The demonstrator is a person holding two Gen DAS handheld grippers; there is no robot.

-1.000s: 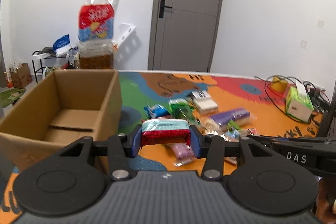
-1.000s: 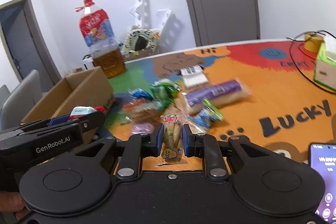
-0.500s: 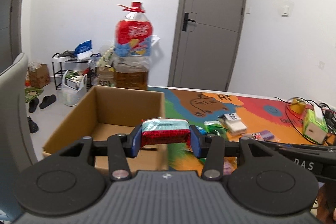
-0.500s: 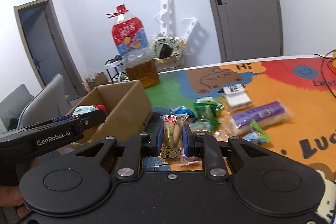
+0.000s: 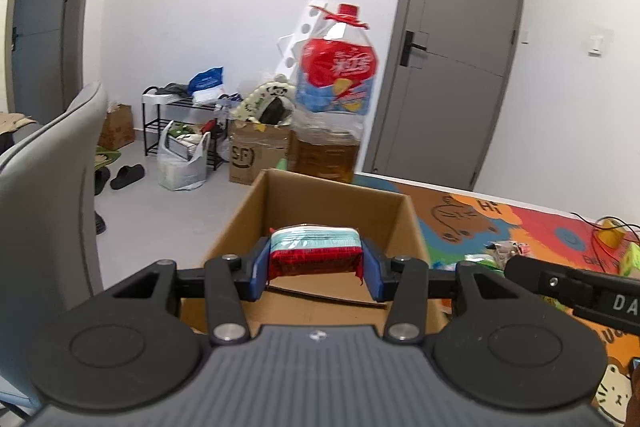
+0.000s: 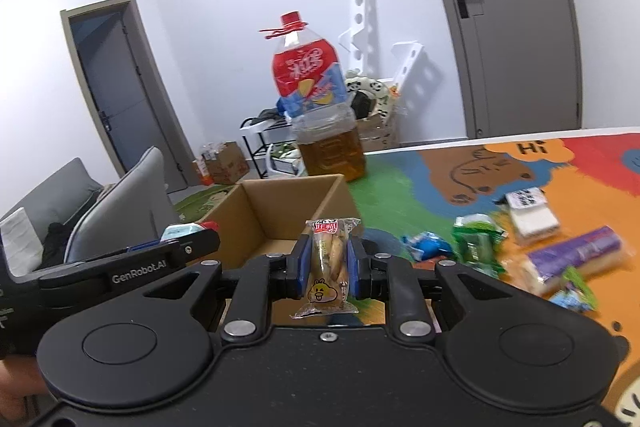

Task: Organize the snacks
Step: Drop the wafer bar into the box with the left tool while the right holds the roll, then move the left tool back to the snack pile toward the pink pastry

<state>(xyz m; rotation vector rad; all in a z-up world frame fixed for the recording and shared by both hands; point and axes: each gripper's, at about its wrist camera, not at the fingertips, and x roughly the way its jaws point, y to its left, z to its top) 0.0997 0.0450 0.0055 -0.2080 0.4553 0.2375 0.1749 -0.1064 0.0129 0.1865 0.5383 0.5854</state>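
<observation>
My left gripper [image 5: 316,261] is shut on a red and pale-blue snack packet [image 5: 315,251], held over the open cardboard box [image 5: 276,199]. My right gripper [image 6: 328,263] is shut on a clear bread snack packet [image 6: 327,269] with a cartoon face, held upright in front of the same box [image 6: 256,203]. The left gripper also shows in the right wrist view [image 6: 188,241] at the box's left side. Loose snacks lie on the colourful table mat [image 6: 400,195]: a purple packet [image 6: 576,255], a green packet [image 6: 476,239], a blue packet [image 6: 424,245] and a white packet [image 6: 530,213].
A large oil bottle [image 6: 320,107] with a red label stands behind the box. A grey chair [image 5: 44,195] is left of the table. A yellow tape roll [image 5: 610,233] and cables lie at the far right. A shelf and bags stand on the floor beyond.
Both grippers have swung left with their packets. The left gripper now hangs over the box opening and the right one faces the box's front wall.
</observation>
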